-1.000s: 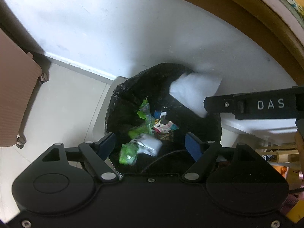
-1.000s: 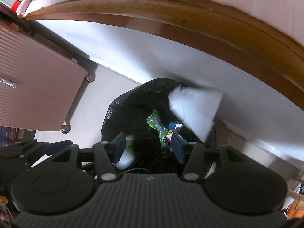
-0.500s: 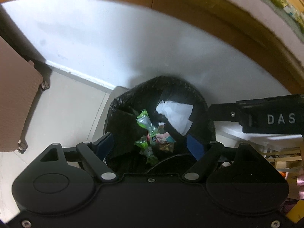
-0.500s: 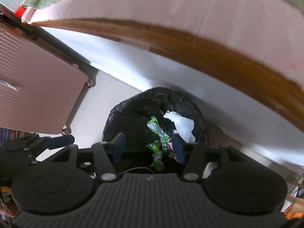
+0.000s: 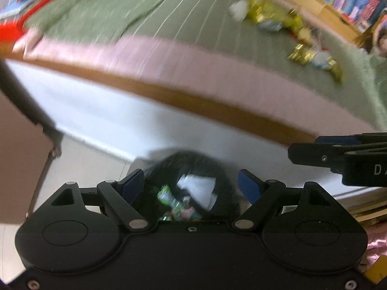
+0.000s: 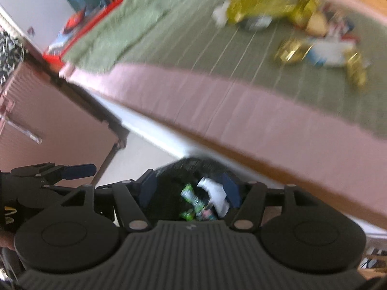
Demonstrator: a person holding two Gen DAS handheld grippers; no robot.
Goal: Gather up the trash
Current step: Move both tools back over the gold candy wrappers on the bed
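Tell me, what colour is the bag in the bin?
Black bin bag, clearest in the right wrist view.

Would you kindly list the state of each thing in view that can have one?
Left gripper: open, nothing between its fingers.
Right gripper: jaws opening, nothing between them.
Bin bag: open at the top, partly filled.
White tissue: crumpled, lying inside the bin bag.
Green wrappers: crumpled, inside the bin bag beside the tissue.
Gold wrappers: still scattered on the green blanket, not yet collected.
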